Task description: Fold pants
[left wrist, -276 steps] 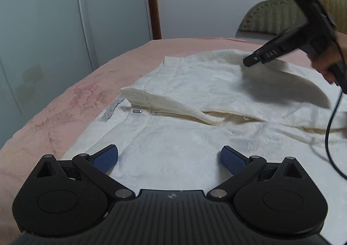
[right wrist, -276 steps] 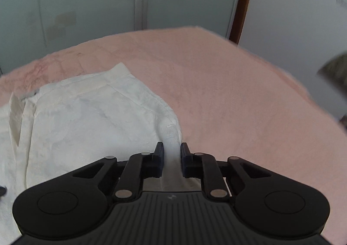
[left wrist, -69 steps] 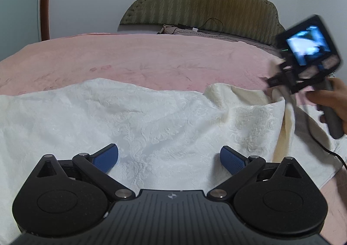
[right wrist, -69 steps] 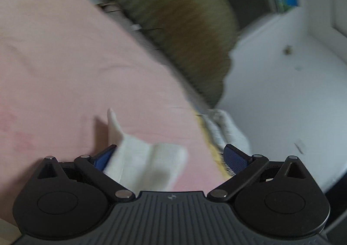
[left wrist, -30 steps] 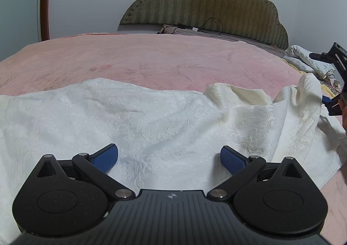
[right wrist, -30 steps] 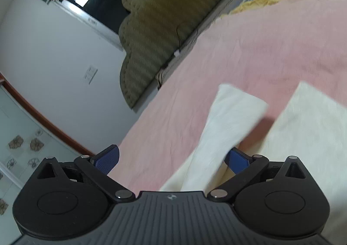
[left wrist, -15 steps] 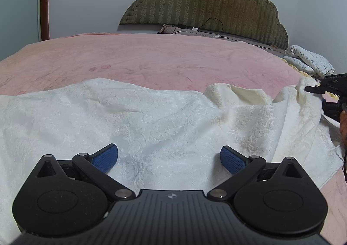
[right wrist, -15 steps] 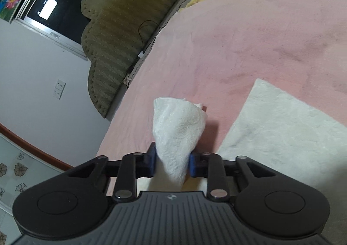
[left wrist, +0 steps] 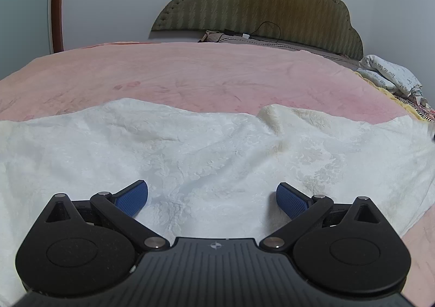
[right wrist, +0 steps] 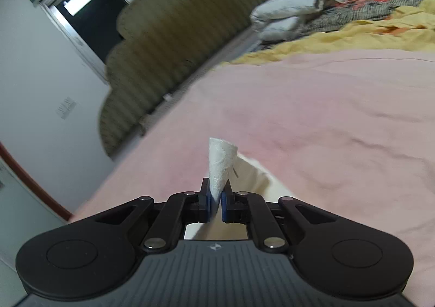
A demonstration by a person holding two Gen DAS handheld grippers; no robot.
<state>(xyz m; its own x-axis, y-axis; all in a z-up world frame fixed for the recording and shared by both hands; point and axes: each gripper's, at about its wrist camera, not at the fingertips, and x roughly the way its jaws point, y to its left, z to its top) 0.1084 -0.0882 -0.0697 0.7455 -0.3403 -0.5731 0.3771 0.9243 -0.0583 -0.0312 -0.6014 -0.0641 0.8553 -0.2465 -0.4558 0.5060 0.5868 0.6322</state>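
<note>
White textured pants [left wrist: 190, 149] lie spread across a pink bedspread [left wrist: 206, 73] in the left wrist view. My left gripper [left wrist: 212, 195] hovers just above the cloth with its blue pads wide apart and nothing between them. In the right wrist view my right gripper [right wrist: 215, 202] is shut on a bunched corner of the pants [right wrist: 221, 163], which sticks up between the pads in a cone. More of the pant leg [right wrist: 252, 176] trails beneath it on the bedspread [right wrist: 326, 122].
A padded olive headboard [left wrist: 261, 5] stands at the far end of the bed. Folded white bedding [right wrist: 291, 13] and a yellow blanket [right wrist: 380, 32] are piled at the right side. The pink bedspread extends beyond the pants on all far sides.
The right gripper closed on the pant-leg corner and pulled it sideways, and the raised fold at the right of the left wrist view flattened out. The left gripper stayed put.
</note>
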